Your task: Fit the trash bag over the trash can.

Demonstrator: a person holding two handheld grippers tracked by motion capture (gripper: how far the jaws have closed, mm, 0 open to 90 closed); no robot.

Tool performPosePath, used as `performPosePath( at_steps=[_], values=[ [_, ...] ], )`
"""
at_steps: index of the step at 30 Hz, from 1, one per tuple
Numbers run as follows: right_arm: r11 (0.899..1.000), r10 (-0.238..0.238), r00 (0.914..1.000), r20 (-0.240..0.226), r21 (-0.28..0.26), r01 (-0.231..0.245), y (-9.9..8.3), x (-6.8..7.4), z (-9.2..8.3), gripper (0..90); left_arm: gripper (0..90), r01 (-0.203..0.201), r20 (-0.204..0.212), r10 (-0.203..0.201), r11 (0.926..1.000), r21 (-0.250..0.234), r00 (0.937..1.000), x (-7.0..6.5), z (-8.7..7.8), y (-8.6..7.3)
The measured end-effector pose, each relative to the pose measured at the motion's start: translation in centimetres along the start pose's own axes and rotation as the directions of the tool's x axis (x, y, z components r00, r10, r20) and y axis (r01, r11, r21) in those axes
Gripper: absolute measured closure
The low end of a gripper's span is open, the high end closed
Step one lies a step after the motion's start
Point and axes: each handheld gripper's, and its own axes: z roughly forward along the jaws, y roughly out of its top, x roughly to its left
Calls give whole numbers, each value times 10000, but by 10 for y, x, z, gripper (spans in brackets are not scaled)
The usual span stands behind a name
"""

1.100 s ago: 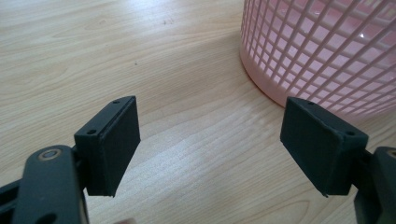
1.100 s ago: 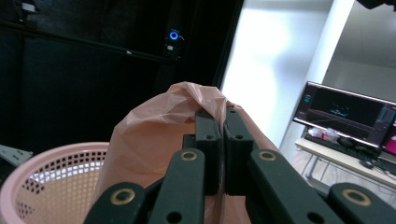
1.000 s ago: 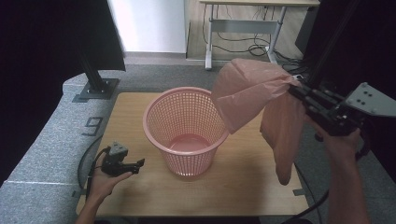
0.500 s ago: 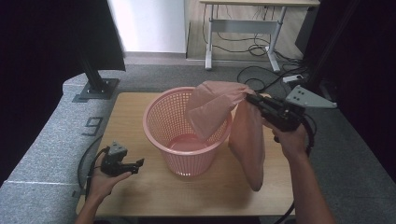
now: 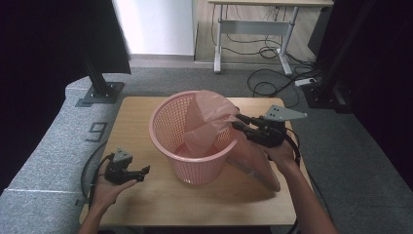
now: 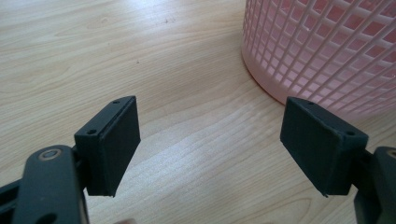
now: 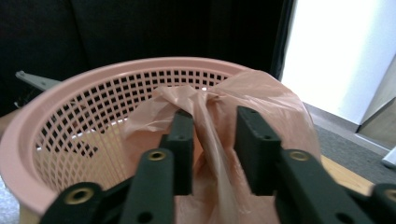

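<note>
The pink plastic bag (image 5: 209,124) drapes over the right rim of the pink mesh basket (image 5: 168,127), part inside, part hanging outside down to the wooden table (image 5: 146,195). The right gripper (image 5: 237,122) reaches level over that rim from an outstretched forearm; its jaws have just been opening, and the right gripper view shows a fold of bag (image 7: 212,135) between the 2 parted pads without clearly being pressed. The left gripper (image 5: 144,171) rests low on the table left of the basket; the left gripper view shows its jaws wide apart with bare wood between them and the basket wall (image 6: 327,51) just beyond.
</note>
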Motion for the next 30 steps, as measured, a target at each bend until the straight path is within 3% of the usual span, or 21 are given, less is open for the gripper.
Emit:
performPosePath(
  at_steps=[2, 5, 8, 11, 15, 21, 23, 27, 28, 30],
  values=[
    [9997, 167, 9996, 228, -153, -164, -5, 0, -6, 500, 197, -35, -9, 35, 10000, 21, 10000, 0, 0, 0],
    [9989, 391, 9982, 447, -263, -380, -13, 0, -19, 393, 197, -69, 1, 69, 10000, 38, 10000, -1, 0, 0],
    [9982, 552, 9961, 693, -286, -533, -26, -2, -35, 362, 196, -68, -18, 68, 10000, 31, 10000, -1, 0, 0],
    [9943, 1054, 9898, 961, -287, -1031, -49, -12, -54, 327, 196, -38, -37, 38, 10000, -3, 10000, -2, 0, 1],
    [9887, 1498, 9833, 1032, -264, -1479, -66, -18, -65, 313, 197, -60, -50, 60, 10000, 39, 10000, -2, 1, 1],
    [9912, 1318, 9850, 1111, -5, -1325, -87, -18, -81, 295, 197, -10, -19, 10, 10000, 7, 10000, -1, 0, 0],
    [9911, 1236, 9814, 1470, 301, -1293, -95, -19, -85, 292, 197, -1, -28, 1, 10000, 16, 10000, 0, 0, 1],
    [9834, 1635, 9713, 1725, 499, -1744, -112, -26, -89, 292, 197, -10, -30, 10, 10000, -17, 10000, -1, -1, 1],
    [9800, 1695, 9656, 1974, 698, -1863, -120, -29, -89, 292, 197, 3, -28, -3, 10000, -26, 10000, -1, -1, 1],
    [9778, 1750, 9633, 2035, 790, -1943, -124, -31, -88, 294, 197, 49, -22, -49, 10000, -26, 10000, 0, -1, 1]
  ],
)
